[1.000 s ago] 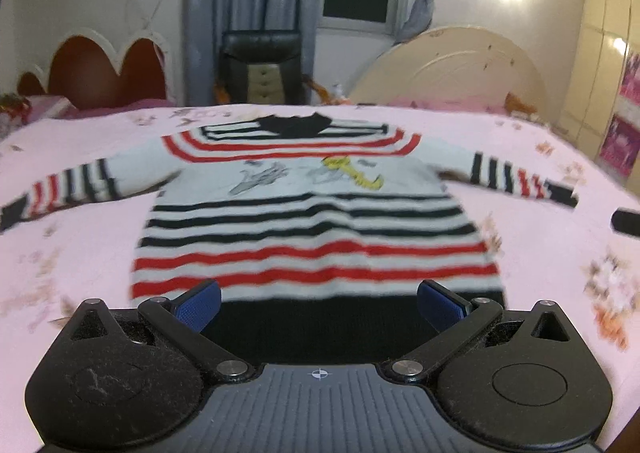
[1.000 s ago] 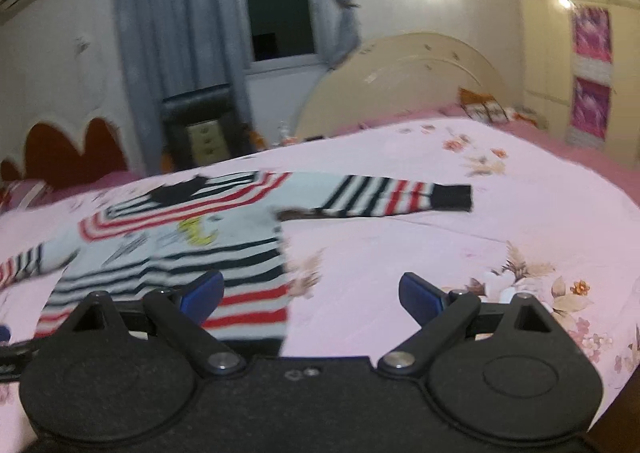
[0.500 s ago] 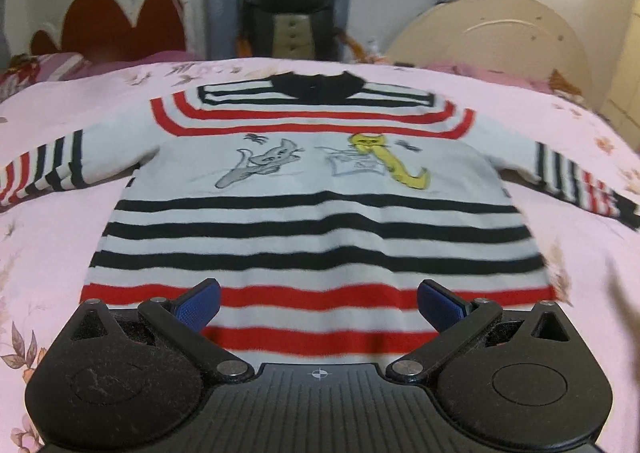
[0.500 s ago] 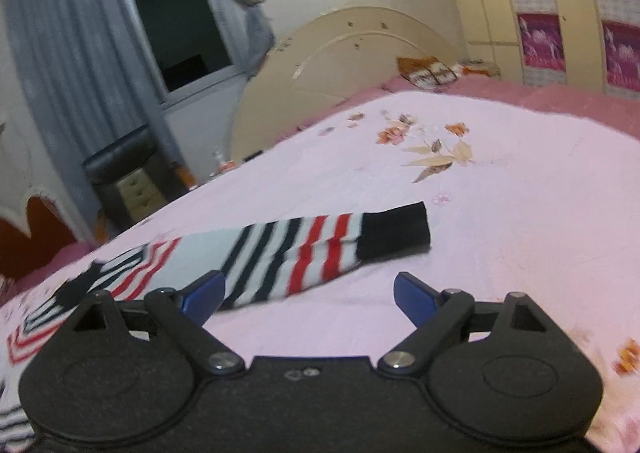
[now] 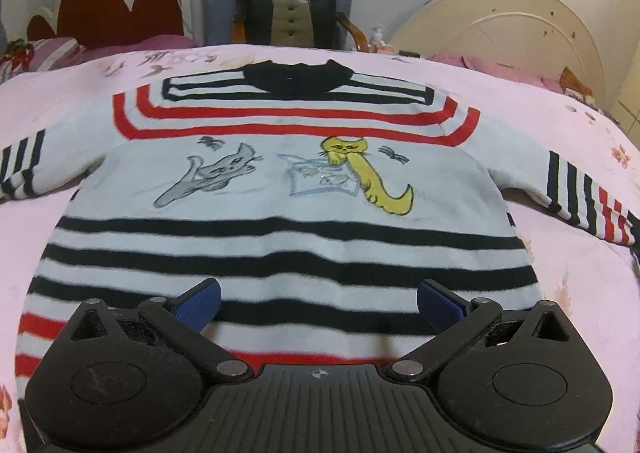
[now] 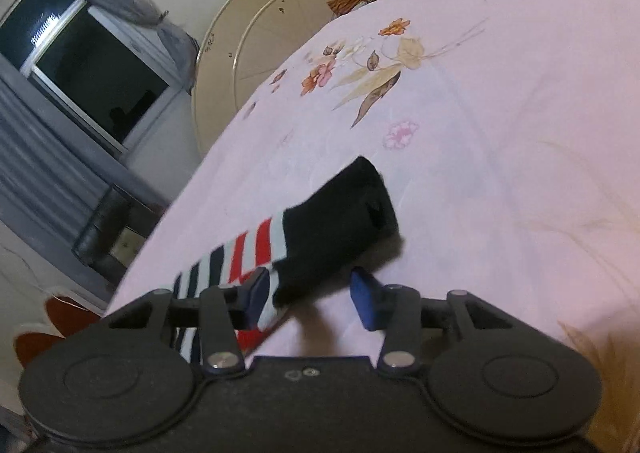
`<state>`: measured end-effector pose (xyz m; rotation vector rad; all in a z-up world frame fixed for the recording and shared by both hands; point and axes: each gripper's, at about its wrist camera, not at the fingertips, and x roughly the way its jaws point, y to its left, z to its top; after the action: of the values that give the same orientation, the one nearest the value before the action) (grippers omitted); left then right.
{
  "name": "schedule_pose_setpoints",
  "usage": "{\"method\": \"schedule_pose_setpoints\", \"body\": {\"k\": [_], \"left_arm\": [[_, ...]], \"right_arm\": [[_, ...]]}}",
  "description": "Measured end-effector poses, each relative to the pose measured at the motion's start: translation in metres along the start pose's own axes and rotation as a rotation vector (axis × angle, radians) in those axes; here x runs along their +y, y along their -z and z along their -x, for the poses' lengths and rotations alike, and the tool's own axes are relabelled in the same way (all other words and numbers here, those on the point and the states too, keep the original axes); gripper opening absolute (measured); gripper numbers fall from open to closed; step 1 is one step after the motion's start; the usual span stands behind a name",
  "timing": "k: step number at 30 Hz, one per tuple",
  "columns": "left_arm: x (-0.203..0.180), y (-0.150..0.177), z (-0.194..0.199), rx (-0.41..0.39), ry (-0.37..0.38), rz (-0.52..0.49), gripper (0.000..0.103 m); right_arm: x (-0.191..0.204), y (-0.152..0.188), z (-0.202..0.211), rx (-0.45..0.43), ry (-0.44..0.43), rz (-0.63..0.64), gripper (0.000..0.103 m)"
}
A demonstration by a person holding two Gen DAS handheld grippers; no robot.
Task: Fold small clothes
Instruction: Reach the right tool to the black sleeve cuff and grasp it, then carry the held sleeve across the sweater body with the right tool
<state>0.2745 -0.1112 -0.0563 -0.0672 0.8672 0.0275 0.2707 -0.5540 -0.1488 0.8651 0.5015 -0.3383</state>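
Observation:
A small white sweater (image 5: 280, 189) with black and red stripes and two cat pictures lies flat, front up, on the pink bed sheet (image 5: 560, 125). Both sleeves are spread out to the sides. My left gripper (image 5: 318, 301) hangs open over the lower stripes, holding nothing. In the right wrist view the sweater's right sleeve ends in a black cuff (image 6: 340, 221). My right gripper (image 6: 310, 295), rolled to one side, has its jaws closing around the sleeve just behind the cuff. The left pad (image 6: 258, 291) lies against the stripes, and a gap still shows at the right pad (image 6: 364, 299).
A black chair (image 5: 292, 5) stands behind the bed's far edge, between a red scalloped headboard (image 5: 112, 9) and a cream round headboard (image 5: 500, 25). A striped pillow (image 5: 52, 53) lies far left. Bare floral sheet (image 6: 500, 113) stretches beyond the cuff.
My left gripper moved forward and lower over the sweater's body. My right gripper swung out to the sleeve end, dropped, rolled sideways, and its jaws narrowed around the sleeve behind the cuff.

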Motion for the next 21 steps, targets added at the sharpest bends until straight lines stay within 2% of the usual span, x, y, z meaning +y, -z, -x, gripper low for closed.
{"method": "schedule_pose_setpoints", "body": {"k": [3, 5, 8, 12, 15, 17, 21], "left_arm": [[0.001, -0.008, -0.007, -0.004, -0.020, 0.009, 0.103], [0.007, -0.013, -0.013, 0.012, -0.027, 0.018, 0.103], [0.028, -0.016, -0.018, 0.020, 0.001, 0.063, 0.103], [0.059, -0.020, -0.018, -0.033, -0.090, 0.085, 0.103], [0.092, -0.022, -0.019, -0.037, -0.080, 0.143, 0.103], [0.109, -0.023, -0.020, -0.053, -0.101, 0.162, 0.103], [0.148, -0.029, -0.032, -0.075, -0.069, 0.213, 0.103]], "right_arm": [[0.003, -0.005, -0.007, 0.008, -0.009, -0.002, 0.040], [0.005, -0.009, -0.012, 0.013, 0.007, 0.010, 0.023], [0.007, -0.014, -0.018, 0.012, 0.029, 0.011, 0.008], [0.033, -0.012, -0.015, -0.016, 0.056, 0.153, 0.008], [0.067, -0.004, -0.012, -0.031, 0.026, 0.275, 0.007], [0.091, 0.005, -0.011, -0.027, -0.009, 0.331, 0.007], [0.158, 0.045, -0.013, 0.017, -0.102, 0.462, 0.007]]}}
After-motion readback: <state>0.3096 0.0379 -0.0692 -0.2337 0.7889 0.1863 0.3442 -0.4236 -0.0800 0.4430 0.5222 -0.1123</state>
